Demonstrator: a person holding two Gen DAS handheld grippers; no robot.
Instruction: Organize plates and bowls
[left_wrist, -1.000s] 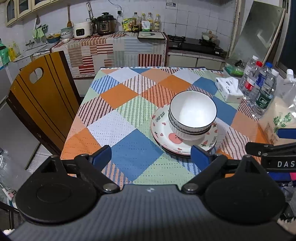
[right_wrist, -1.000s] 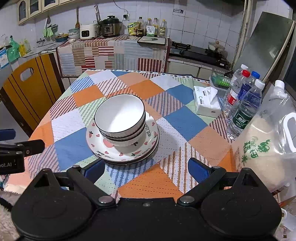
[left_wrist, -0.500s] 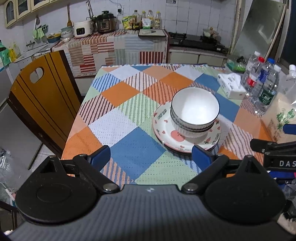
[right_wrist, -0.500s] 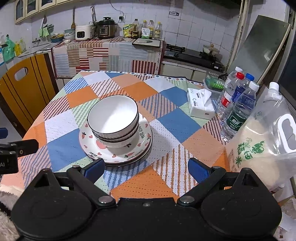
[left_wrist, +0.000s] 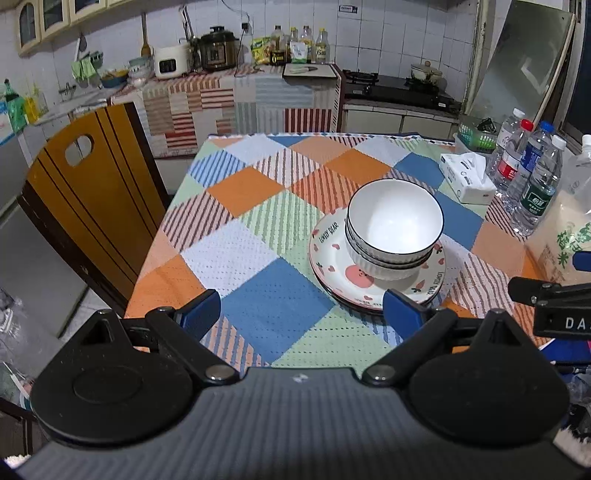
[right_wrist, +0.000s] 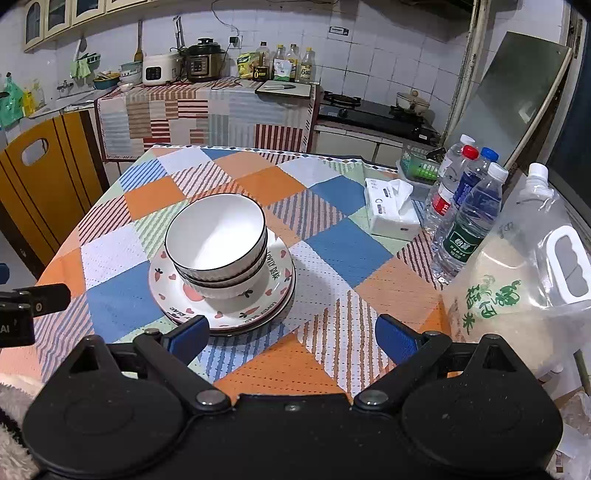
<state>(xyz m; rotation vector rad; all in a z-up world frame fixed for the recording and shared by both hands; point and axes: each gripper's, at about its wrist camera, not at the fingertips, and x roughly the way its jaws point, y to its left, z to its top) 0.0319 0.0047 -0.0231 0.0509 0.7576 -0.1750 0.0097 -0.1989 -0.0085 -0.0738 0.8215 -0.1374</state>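
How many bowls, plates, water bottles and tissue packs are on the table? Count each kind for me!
Bowls: 2, stacked together
Plates: 2 as far as the rims show, stacked under the bowls
Water bottles: 4
Tissue pack: 1
Total: 9

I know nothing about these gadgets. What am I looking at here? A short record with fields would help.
Setting: kitchen table under a patchwork cloth
Dishes: stacked white bowls nested on stacked plates with hearts and strawberries
Left gripper: open, empty, near the table's front edge
Right gripper: open, empty, beside the plates
Also on table: tissue pack, water bottles, rice bag
Beside table: wooden chair
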